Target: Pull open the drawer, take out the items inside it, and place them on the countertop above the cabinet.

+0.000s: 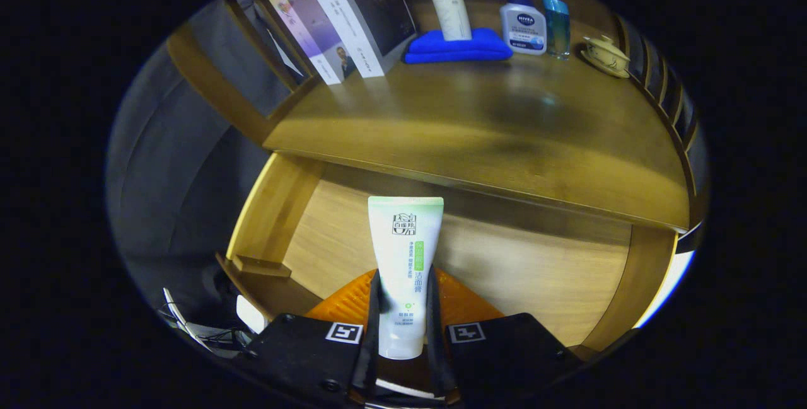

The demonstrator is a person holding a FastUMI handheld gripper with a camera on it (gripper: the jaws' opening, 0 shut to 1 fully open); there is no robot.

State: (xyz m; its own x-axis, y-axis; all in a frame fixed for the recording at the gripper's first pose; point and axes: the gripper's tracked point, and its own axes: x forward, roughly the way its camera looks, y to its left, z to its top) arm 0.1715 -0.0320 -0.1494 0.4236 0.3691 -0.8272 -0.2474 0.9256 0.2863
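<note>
Fingers (403,308) clamp tube (405,258) above open drawer (504,264)

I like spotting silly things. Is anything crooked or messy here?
Nothing is spilled or broken. The books lean sideways at the back of the countertop, and the pump bottle stands on a folded blue cloth. The gripper fingers are shut on the white tube above the open drawer.
</note>
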